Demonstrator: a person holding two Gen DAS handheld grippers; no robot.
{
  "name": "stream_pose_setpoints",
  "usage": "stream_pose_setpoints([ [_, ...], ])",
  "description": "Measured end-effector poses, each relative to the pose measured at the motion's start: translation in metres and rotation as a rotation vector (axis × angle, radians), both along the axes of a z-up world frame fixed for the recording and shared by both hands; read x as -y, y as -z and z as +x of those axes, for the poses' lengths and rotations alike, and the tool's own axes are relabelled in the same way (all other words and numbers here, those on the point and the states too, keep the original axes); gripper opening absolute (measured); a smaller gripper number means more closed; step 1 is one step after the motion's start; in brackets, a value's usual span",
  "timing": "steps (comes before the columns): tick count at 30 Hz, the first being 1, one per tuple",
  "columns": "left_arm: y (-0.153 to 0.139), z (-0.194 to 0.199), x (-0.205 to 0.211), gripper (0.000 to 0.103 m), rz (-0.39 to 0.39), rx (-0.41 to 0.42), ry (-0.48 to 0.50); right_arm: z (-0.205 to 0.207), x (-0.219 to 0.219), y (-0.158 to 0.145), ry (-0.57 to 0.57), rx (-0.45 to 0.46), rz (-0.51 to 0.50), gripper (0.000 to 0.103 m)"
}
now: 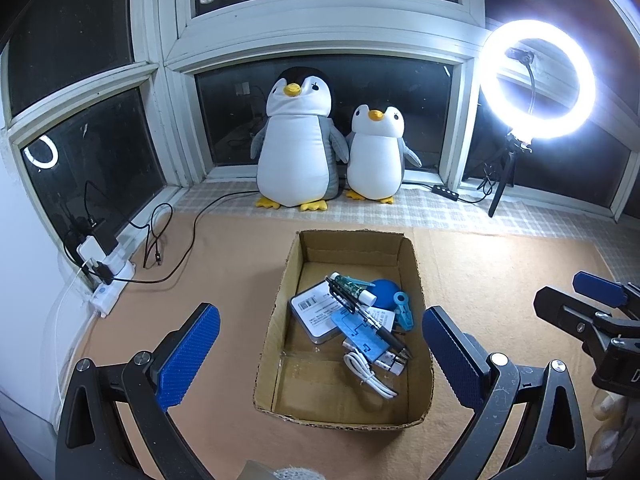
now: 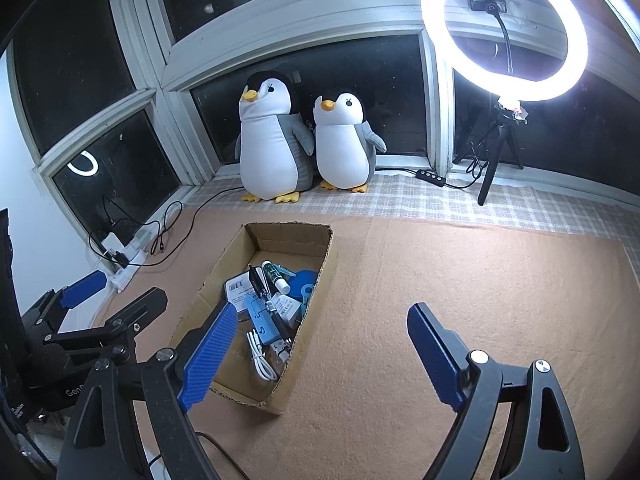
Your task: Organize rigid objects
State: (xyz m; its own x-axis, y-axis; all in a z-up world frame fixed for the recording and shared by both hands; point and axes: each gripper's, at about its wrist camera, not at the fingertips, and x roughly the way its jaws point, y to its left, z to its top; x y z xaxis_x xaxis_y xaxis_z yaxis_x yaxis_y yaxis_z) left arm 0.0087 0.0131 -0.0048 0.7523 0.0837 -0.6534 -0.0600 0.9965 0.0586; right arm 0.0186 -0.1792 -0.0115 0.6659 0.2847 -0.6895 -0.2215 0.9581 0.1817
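Left hand-held gripper (image 1: 320, 354) and right hand-held gripper (image 2: 320, 354): jaws wide apart, nothing between the pads. Cardboard box (image 1: 280, 300) sits on the tan surface (image 2: 460, 300), holding pen (image 1: 362, 310), white cable (image 1: 370, 374), blue bits. Behind: two plush penguins (image 1: 296, 140), ring light (image 1: 538, 80).

My left gripper (image 1: 320, 350) and right gripper (image 2: 320, 346) hover side by side, angled downward, both with jaws spread wide and empty.
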Motion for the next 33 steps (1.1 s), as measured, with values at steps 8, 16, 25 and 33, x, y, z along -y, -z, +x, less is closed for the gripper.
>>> stream_pose_setpoints([
  [8, 0.0002, -0.0001, 0.0008, 0.103, -0.001, -0.001, 0.001, -0.0008, -0.0007, -0.0008, 0.003, 0.002, -0.001, 0.084],
  [16, 0.0004, -0.0001, 0.0008, 0.103, -0.003, -0.003, 0.002, 0.0, 0.0017, -0.0002, -0.001, -0.004, -0.004, 0.084],
  [25, 0.0007, -0.0002, 0.0, 0.103, -0.005, -0.004, 0.002, 0.0024, 0.0036, 0.003, 0.005, -0.015, -0.003, 0.084],
  [33, 0.0011, -0.0002, 0.0002, 0.103, -0.004, -0.006, 0.0, 0.0036, 0.0042, 0.0043, 0.004, -0.02, -0.003, 0.084],
])
